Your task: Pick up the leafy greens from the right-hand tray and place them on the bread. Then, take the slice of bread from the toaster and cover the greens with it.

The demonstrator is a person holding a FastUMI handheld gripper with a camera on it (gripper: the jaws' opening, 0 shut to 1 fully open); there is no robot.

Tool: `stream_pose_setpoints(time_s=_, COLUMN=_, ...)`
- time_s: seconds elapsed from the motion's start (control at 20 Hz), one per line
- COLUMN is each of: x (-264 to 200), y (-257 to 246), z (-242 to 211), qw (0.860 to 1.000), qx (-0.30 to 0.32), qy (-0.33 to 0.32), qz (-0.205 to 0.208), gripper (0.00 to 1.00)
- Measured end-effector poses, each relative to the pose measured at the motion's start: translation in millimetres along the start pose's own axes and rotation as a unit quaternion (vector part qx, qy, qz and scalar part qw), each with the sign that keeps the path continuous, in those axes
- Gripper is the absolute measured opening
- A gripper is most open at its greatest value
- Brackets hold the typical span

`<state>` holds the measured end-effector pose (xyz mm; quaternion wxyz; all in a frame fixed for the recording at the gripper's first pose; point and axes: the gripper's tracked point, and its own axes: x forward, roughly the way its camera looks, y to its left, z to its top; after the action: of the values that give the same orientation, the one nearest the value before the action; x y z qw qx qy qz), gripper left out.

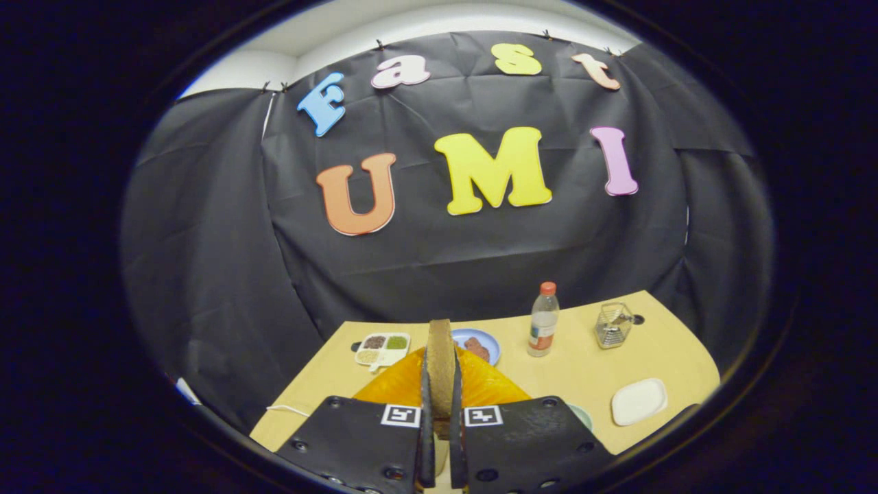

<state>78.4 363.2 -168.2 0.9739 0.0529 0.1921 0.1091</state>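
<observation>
— Bread slice (440, 357) stood on edge between the gripper's (440, 405) two fingers, which were pressed against its flat faces, pinching it. Which step was that?

— By the look of it, the second one: the slice appeared to be out of the toaster and carried above the table (583, 370). The orange thing (480, 387) just behind the slice was too hidden to name; it may have been the toaster.

— And the next move?

— It likely called for laying the slice flat over the greens. Neither greens nor bottom bread could be made out from there.

— What else lay near the slice?

— Just beyond it, a blue plate (480, 341) with something brown; left of it a divided tray (382, 348); right of it a bottle (543, 321), a wire holder (612, 324) and a white dish (638, 401).

— Any writing?

— The bottle's label was too small to read. Square coded markers (400, 415) sat on the gripper, beside the slice.
</observation>
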Motion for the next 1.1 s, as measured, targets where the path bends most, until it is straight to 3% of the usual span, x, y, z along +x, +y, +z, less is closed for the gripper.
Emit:
stream_pose_setpoints(time_s=0.2, x=6, y=-40, z=-30, qw=1.0, qx=0.006, qy=0.018, qz=-0.019, gripper=0.09)
stream_pose_setpoints(time_s=0.6, x=33, y=-65, z=-130, qw=0.996, qx=0.019, qy=0.092, qz=-0.009, gripper=0.09)
stream_pose_setpoints(time_s=1.1, x=61, y=-88, z=-175, qw=0.994, qx=0.033, qy=0.106, qz=-0.025, gripper=0.08)
